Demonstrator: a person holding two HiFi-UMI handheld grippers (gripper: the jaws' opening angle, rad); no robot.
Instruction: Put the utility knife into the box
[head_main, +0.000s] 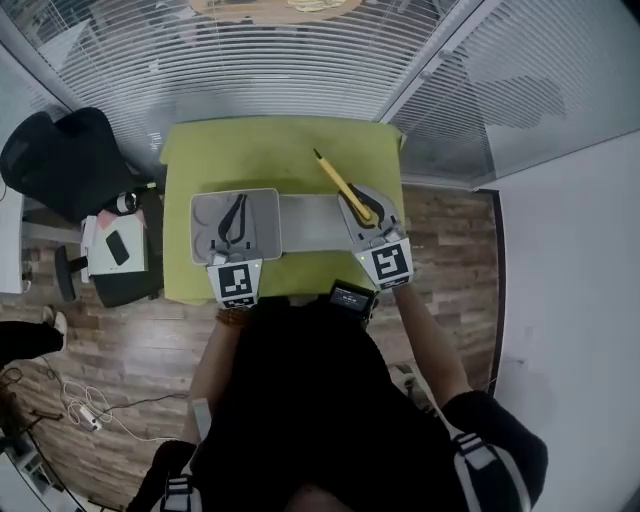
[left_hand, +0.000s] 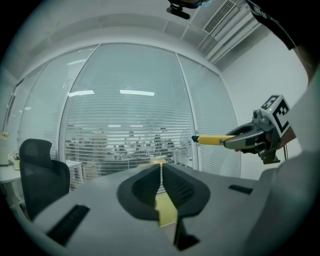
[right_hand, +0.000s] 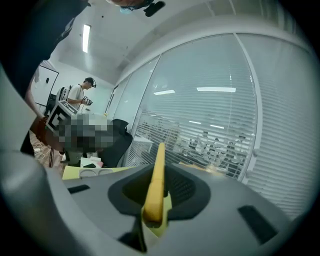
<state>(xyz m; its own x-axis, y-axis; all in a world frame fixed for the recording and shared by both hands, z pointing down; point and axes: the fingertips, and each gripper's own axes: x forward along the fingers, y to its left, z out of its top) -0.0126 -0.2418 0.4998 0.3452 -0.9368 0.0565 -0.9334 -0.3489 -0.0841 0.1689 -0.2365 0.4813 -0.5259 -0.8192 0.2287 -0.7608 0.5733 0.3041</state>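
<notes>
right gripper (head_main: 364, 212) pinched utility knife (head_main: 335, 181) by rear handle: stiff, light, slick plastic, probably. left gripper (left_hand: 160, 175) pressed together, empty.

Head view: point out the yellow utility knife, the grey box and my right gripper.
Yellow utility knife (head_main: 338, 180), head view, mid-handle.
Grey open box (head_main: 204, 206), head view, bare inner corner.
Right gripper (head_main: 362, 210), head view, between its fingers, clamping the knife.

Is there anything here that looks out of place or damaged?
Nothing looks spilled or damaged. Only the utility knife is not in place: the right gripper holds it by one end, slanting over the green table, outside the grey box.
</notes>
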